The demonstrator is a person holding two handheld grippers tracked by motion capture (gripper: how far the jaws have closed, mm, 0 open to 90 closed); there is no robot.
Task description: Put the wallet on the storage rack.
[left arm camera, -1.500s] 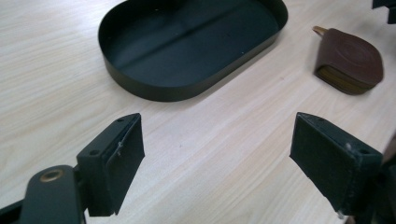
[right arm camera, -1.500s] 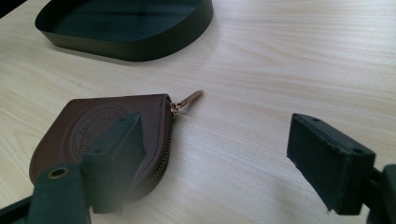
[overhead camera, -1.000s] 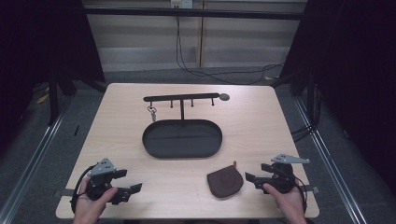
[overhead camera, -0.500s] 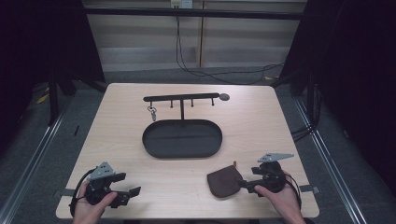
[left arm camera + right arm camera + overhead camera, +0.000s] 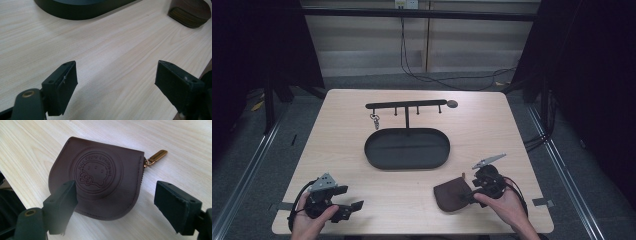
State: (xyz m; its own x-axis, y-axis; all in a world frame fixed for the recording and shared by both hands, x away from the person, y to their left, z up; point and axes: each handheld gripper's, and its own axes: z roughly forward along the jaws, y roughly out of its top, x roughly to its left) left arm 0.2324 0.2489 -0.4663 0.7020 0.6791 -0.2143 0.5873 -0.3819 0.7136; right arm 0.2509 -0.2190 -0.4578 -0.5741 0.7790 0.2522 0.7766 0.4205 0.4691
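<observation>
A brown leather coin pouch [image 5: 96, 178] lies flat on the wooden table [image 5: 512, 130], lower right of centre in the high view, its embossed round emblem up and gold zipper pull [image 5: 156, 156] at the upper right of the right gripper view. The right gripper [image 5: 120, 205] hovers at it, jaws spread wide and holding nothing. At lower left, the left gripper [image 5: 116, 82] gapes wide over bare wood. A dark oval tray [image 5: 374, 155] sits mid-table, a hook rack [image 5: 407, 105] just behind it.
</observation>
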